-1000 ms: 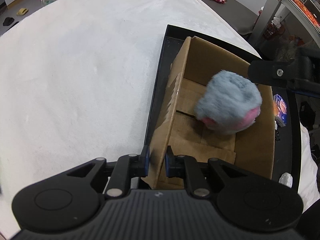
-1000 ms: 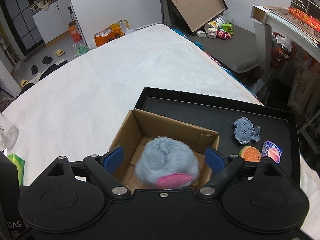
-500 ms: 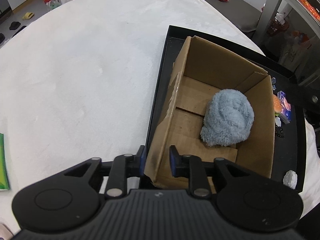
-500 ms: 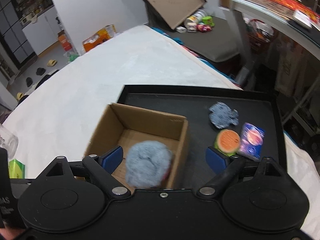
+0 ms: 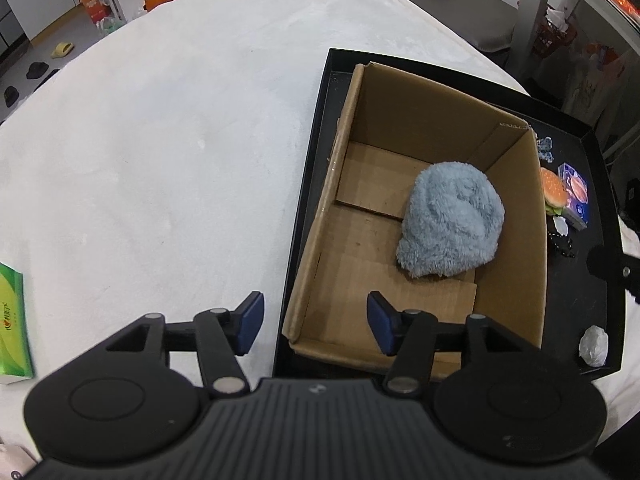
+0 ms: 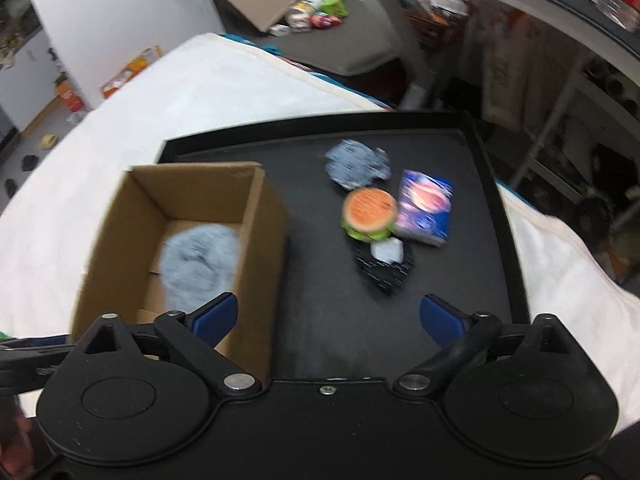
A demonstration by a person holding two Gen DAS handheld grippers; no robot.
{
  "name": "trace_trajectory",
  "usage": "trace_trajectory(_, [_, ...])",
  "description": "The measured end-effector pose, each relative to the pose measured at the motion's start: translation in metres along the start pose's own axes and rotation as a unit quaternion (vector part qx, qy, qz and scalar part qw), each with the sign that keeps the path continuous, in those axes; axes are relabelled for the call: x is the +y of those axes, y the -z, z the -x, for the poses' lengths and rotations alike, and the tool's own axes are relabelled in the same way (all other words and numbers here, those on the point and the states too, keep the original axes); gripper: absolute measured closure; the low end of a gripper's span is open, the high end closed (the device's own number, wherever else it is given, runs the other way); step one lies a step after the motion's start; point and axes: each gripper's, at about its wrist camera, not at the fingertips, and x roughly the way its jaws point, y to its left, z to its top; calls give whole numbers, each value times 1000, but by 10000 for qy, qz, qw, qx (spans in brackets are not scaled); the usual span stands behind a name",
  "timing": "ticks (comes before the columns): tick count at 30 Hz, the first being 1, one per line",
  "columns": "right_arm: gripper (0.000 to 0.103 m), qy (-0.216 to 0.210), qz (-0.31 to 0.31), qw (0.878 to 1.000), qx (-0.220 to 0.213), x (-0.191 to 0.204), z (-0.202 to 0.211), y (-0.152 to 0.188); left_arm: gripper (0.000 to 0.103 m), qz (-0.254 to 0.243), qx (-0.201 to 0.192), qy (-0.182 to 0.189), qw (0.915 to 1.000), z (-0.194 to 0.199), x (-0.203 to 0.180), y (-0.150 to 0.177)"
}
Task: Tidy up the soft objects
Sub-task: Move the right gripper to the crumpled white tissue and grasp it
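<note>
The left gripper [image 5: 315, 322] is spread wide and holds nothing; its fingers straddle the near left corner of the cardboard box [image 5: 352, 148] without contact. The right gripper [image 6: 328, 316] is also wide and empty, above bare tray floor. The fluffy blue plush [image 5: 452, 222] lies inside the box against its right wall. Beyond, on the black tray [image 6: 496, 184], a burger toy [image 6: 368, 214], a blue packet [image 6: 426, 208] and a small blue plush [image 6: 356, 162] cluster together.

A white wall [image 6: 120, 12] backs a grey floor [image 5: 476, 4] (toys scattered there) beside metal shelving [image 6: 580, 60].
</note>
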Motion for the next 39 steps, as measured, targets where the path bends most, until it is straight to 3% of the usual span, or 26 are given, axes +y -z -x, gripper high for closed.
trace_trajectory(16, [4, 490, -677, 9951, 537, -67, -32, 37, 47, -321, 59, -331, 9989, -2, -27, 10])
trace_trajectory(24, [4, 768, -282, 9947, 629, -76, -44, 49, 47, -354, 98, -533, 9979, -2, -34, 10])
trace_trajectory(28, [4, 455, -521, 9941, 835, -83, -52, 52, 47, -345, 98, -593, 9976, -1, -35, 10])
trace_trajectory(31, [4, 464, -534, 9938, 856, -83, -56, 53, 47, -374, 81, -647, 9972, 1, -38, 9])
trace_trajectory(33, [6, 437, -527, 9941, 847, -82, -58, 53, 47, -388, 72, -666, 9970, 1, -38, 10])
trace_trajectory(39, [28, 649, -377, 9943, 752, -81, -60, 54, 46, -403, 38, -694, 9968, 3, -39, 9])
